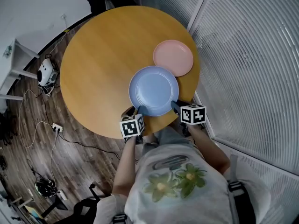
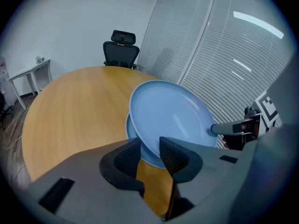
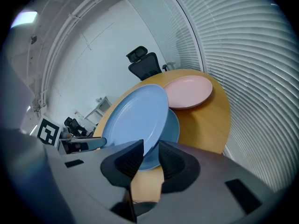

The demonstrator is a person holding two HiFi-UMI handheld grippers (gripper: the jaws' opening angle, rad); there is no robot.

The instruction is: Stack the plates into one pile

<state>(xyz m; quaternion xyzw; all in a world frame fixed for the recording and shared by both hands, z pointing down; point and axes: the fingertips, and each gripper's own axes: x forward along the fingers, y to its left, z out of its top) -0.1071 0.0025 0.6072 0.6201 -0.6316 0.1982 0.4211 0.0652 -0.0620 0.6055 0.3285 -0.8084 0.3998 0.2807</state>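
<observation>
Round wooden table (image 1: pixel 93 69), slatted blinds along your right. Nearest you, the left gripper (image 1: pixel 140 110) and right gripper (image 1: pixel 175 106) are reaching in side by side over the table's near edge. Left jaws are standing spread, rim loose between them. Right jaws are pinching the upper blue plate (image 1: pixel 154 90). It is sitting tilted over the lower blue plate (image 2: pixel 133 134), on your side of the pink plate (image 1: pixel 173 58). The pink plate is lying ahead and right, so the right gripper is probably nearer.
</observation>
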